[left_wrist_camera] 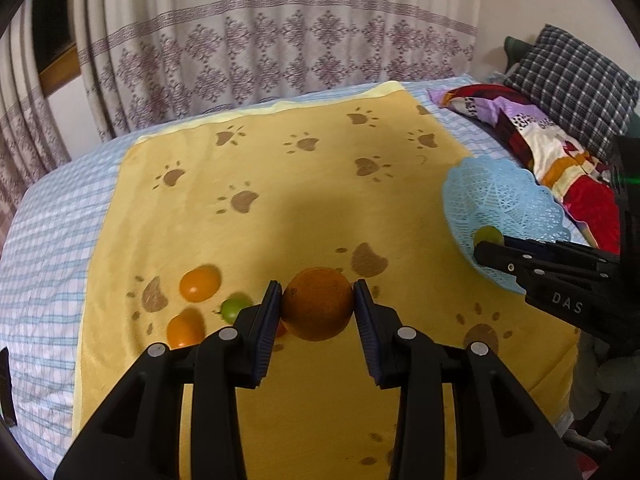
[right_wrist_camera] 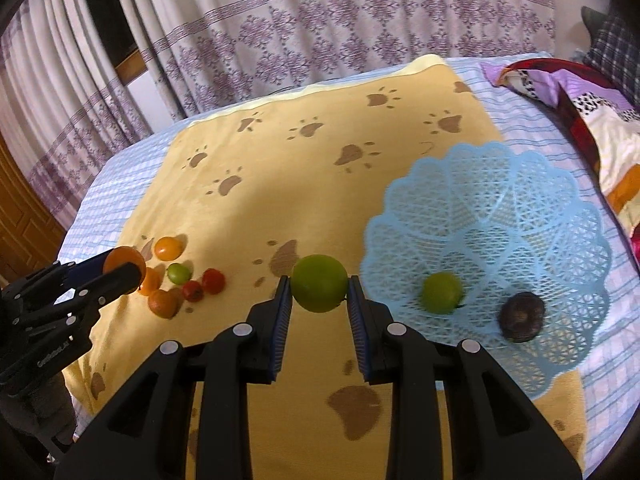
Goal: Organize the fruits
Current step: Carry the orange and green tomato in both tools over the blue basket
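Note:
My left gripper [left_wrist_camera: 317,305] is shut on a large orange [left_wrist_camera: 317,303], held above the yellow paw-print towel [left_wrist_camera: 304,200]. It also shows in the right wrist view [right_wrist_camera: 120,270] at the far left. My right gripper [right_wrist_camera: 319,290] is shut on a green fruit [right_wrist_camera: 319,282] just left of the light blue lattice basket [right_wrist_camera: 500,208]. The basket holds a smaller green fruit [right_wrist_camera: 442,293] and a dark purple fruit [right_wrist_camera: 522,316]. Loose on the towel lie small oranges [left_wrist_camera: 199,283], a small green fruit [right_wrist_camera: 178,273] and two red fruits [right_wrist_camera: 213,281].
The towel lies on a blue checked bedsheet [left_wrist_camera: 48,248]. A colourful folded quilt [left_wrist_camera: 532,136] and a plaid pillow [left_wrist_camera: 572,84] lie right of the basket. Patterned curtains [left_wrist_camera: 256,40] hang behind the bed.

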### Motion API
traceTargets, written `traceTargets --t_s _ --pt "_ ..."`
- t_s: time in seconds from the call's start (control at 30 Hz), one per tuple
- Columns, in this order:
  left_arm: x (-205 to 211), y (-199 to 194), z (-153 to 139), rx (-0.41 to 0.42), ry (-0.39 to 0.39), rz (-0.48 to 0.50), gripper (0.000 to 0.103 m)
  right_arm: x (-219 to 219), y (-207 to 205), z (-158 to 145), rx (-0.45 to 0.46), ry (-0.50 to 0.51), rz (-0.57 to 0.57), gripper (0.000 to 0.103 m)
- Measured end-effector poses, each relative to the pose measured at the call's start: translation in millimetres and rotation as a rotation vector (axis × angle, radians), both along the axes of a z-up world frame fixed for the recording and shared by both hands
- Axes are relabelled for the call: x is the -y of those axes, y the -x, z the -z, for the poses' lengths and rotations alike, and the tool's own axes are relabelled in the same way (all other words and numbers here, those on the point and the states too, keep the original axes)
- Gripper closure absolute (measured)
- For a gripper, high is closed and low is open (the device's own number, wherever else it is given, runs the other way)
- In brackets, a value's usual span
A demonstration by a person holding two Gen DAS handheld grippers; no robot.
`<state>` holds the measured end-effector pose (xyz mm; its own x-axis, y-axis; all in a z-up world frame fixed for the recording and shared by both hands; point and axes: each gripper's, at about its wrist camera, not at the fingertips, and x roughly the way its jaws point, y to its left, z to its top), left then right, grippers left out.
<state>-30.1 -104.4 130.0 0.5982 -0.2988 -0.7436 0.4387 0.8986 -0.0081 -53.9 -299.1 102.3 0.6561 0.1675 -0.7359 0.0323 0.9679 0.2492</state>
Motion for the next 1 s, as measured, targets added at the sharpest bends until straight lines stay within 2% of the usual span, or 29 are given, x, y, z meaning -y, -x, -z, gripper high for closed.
traceTargets --t_s 0.6,1.0 --pt "60 3 -1 0.024 -0.033 0.118 0.066 66 6 5 0.002 -0.009 0.154 0.074" --pt "96 -1 4 0.031 -0.049 0.19 0.066 90 5 15 -0.016 -0.015 0.223 0.074"
